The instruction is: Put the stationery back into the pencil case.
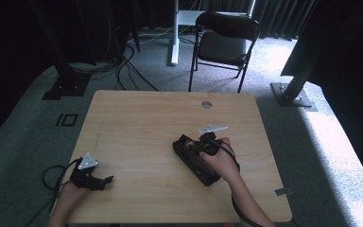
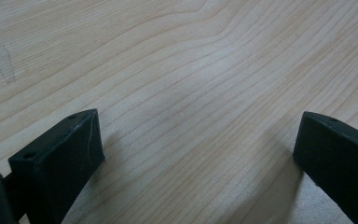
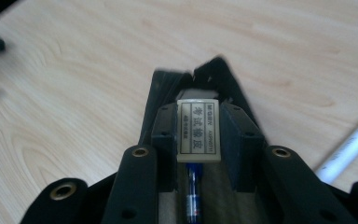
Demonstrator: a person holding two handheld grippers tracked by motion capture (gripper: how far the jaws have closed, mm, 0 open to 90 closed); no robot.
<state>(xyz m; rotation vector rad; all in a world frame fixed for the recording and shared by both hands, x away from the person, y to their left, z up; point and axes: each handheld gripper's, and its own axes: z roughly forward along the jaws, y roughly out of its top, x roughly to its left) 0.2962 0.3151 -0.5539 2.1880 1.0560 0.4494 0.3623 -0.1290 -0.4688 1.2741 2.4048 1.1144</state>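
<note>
My right gripper (image 3: 199, 140) is shut on a small white eraser (image 3: 198, 122) with printed black characters. It holds the eraser just above the open mouth of a black pencil case (image 3: 168, 86). Under the eraser a blue pen (image 3: 193, 198) lies inside the case. In the high view the pencil case (image 1: 189, 156) lies slantwise on the right half of the wooden table (image 1: 142, 123), with the right gripper (image 1: 207, 144) over its middle. My left gripper (image 1: 105, 181) rests near the table's front left edge. Its jaws stand wide apart, and between them the left gripper (image 2: 198, 140) has bare wood.
A thin white rod-like thing (image 3: 349, 144) lies on the table to the right of the pencil case in the right gripper view. A round grommet hole (image 1: 206, 104) sits near the table's far edge. A black folding chair (image 1: 222, 40) stands beyond the table.
</note>
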